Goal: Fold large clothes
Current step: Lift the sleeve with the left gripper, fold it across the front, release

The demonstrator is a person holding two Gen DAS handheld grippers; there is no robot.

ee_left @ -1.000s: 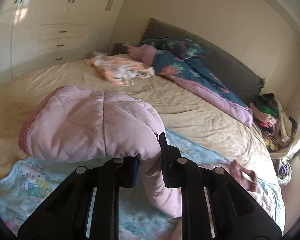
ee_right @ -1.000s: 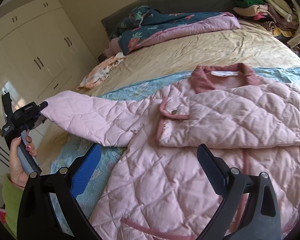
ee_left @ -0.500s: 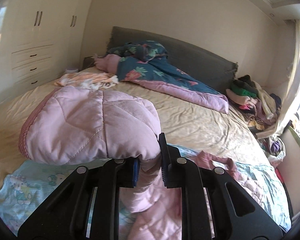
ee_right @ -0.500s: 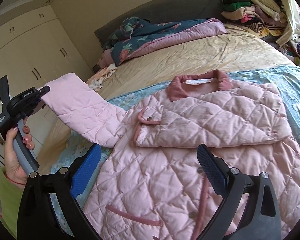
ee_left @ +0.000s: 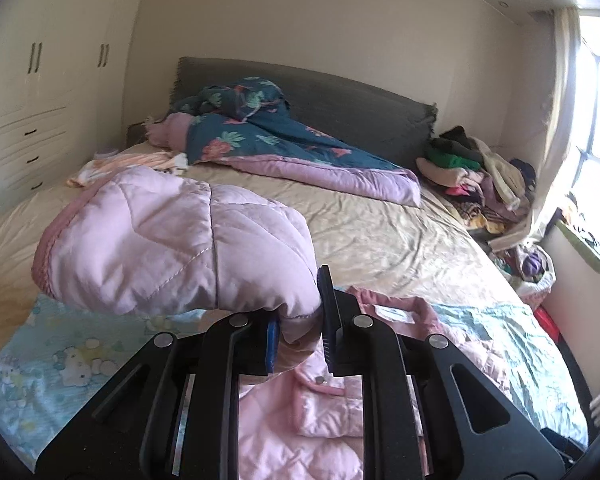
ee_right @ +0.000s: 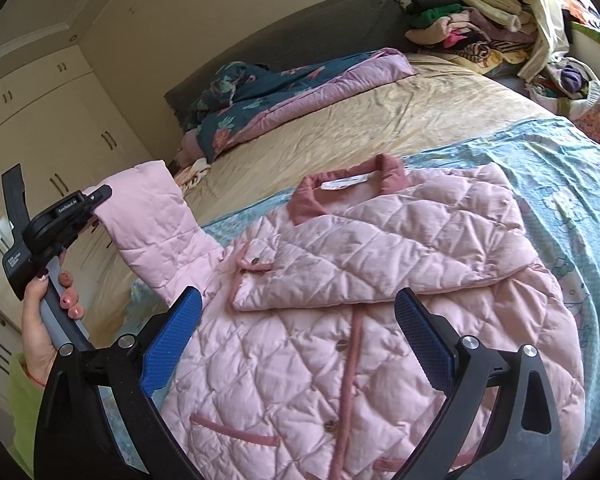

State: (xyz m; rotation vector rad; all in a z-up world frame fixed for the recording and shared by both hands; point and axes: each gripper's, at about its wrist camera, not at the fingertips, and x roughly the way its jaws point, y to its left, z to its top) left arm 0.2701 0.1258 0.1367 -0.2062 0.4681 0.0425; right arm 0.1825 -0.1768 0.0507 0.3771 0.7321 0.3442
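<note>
A pink quilted jacket [ee_right: 372, 280] lies front-up on a light blue cartoon-print sheet [ee_right: 560, 168] on the bed. Its right-hand sleeve is folded across the chest. My left gripper [ee_left: 298, 324] is shut on the other sleeve [ee_left: 172, 248] near its cuff and holds it raised above the bed; this gripper also shows in the right wrist view [ee_right: 96, 200], left of the jacket. My right gripper [ee_right: 296, 332] is open and empty, hovering over the jacket's lower front.
A teal floral duvet [ee_left: 268, 140] lies bunched by the dark headboard [ee_left: 340, 96]. A pile of clothes [ee_left: 472, 164] sits at the bed's far right corner. An orange-patterned garment [ee_left: 132, 162] lies at the far left. White wardrobes [ee_left: 40, 80] stand on the left.
My left gripper has lifted the sleeve higher and carried it toward the jacket's body. My right gripper has drawn back slightly, staying open.
</note>
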